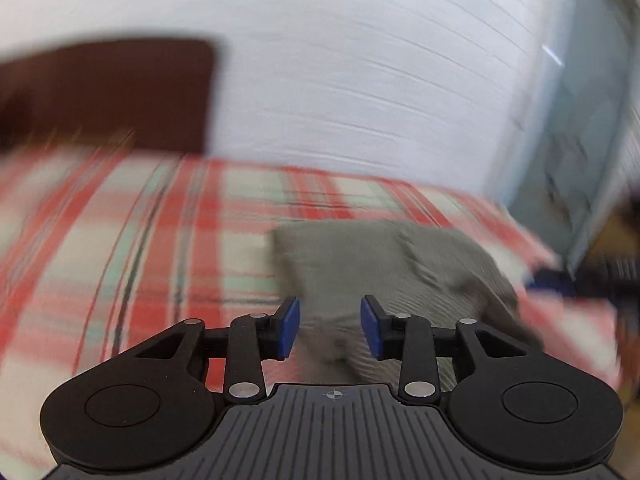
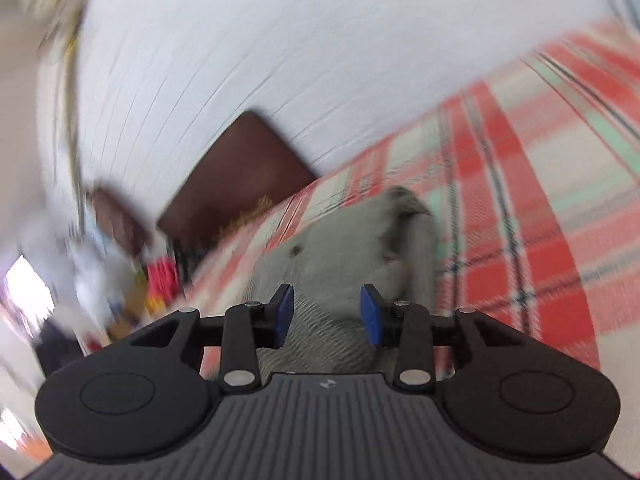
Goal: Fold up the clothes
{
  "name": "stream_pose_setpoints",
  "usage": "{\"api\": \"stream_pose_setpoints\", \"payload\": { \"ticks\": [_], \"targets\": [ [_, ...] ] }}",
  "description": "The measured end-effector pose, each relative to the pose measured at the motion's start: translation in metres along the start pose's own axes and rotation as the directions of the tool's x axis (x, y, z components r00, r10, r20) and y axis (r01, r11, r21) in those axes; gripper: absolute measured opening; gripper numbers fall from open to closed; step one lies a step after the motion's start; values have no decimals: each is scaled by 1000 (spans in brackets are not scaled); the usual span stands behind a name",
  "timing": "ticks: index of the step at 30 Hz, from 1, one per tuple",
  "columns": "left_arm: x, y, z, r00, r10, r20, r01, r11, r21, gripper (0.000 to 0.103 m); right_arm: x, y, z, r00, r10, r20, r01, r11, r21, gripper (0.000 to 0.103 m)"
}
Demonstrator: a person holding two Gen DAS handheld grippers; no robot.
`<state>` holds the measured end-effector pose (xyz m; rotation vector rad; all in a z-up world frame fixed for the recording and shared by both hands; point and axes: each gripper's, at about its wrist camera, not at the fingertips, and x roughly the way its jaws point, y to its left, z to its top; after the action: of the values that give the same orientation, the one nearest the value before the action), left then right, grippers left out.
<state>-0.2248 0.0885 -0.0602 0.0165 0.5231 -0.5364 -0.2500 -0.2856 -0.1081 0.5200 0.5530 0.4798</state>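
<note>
One grey garment (image 1: 384,264) lies on one bed covered by a plaid sheet (image 1: 160,216) of red, cream and pale green bands crossed by thin dark lines. In the left wrist view the garment sits at centre and right of the frame, a soft ribbed or finely woven cloth, roughly folded into a blocky shape with a raised fold running across its right half. In the right wrist view the same garment (image 2: 340,248) lies at centre, lumpy, with one small dark spot on its upper surface that may be a button. Two grippers show, one per view, each with two black fingers tipped by flat blue pads. The left gripper (image 1: 330,330) has its fingers spread apart over the near edge of the garment, nothing between them. The right gripper (image 2: 328,316) likewise stands apart above the cloth, gripping nothing. One dark brown headboard (image 1: 120,92) with a rounded corner stands at upper left against a white wall (image 1: 360,60). Both views are heavily motion-blurred.
</note>
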Motion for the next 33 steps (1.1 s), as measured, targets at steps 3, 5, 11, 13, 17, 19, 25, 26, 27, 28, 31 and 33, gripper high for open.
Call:
{"api": "stream_pose_setpoints", "payload": {
  "ticks": [3,5,11,13,17,19,25,26,27,28,31,33],
  "targets": [
    [5,-45,-4,1000,-19,-14,22,968,248,58,9,41,-6,998,-9,-62,-5,972,-233,44],
    [11,-55,-8,1000,-7,-25,14,958,287,59,16,58,-12,995,-36,-96,-1,935,-355,46],
    [28,-62,-13,999,13,-37,1,939,345,59,38,71,-28,980,-145,-138,49,843,-536,46],
    [33,-63,-14,999,19,-40,-3,932,361,59,42,69,-28,980,-143,-142,50,855,-517,44],
    [44,-60,-10,996,-17,-84,44,943,329,9,43,56,-17,985,-81,-155,19,930,-366,3],
    [46,-41,-4,992,-87,-87,103,974,204,9,41,41,-7,989,-7,-150,-26,976,-216,3],
    [53,48,-1,936,-350,26,336,874,-352,7,32,-21,7,973,226,-55,-205,945,255,3],
    [55,56,-3,937,-349,29,333,862,-383,7,32,-27,7,972,231,-42,-210,934,290,3],
    [58,63,-6,936,-350,32,331,848,-415,6,31,-32,7,969,244,-31,-222,923,315,3],
    [63,70,-9,930,-366,32,340,825,-452,6,32,-37,8,966,258,-16,-238,909,341,3],
    [69,76,-16,929,-370,29,338,810,-480,4,40,-50,6,967,254,-12,-228,888,399,3],
    [71,77,-19,932,-362,25,329,814,-478,4,49,-59,1,970,241,-32,-203,874,441,3]
  ]
}}
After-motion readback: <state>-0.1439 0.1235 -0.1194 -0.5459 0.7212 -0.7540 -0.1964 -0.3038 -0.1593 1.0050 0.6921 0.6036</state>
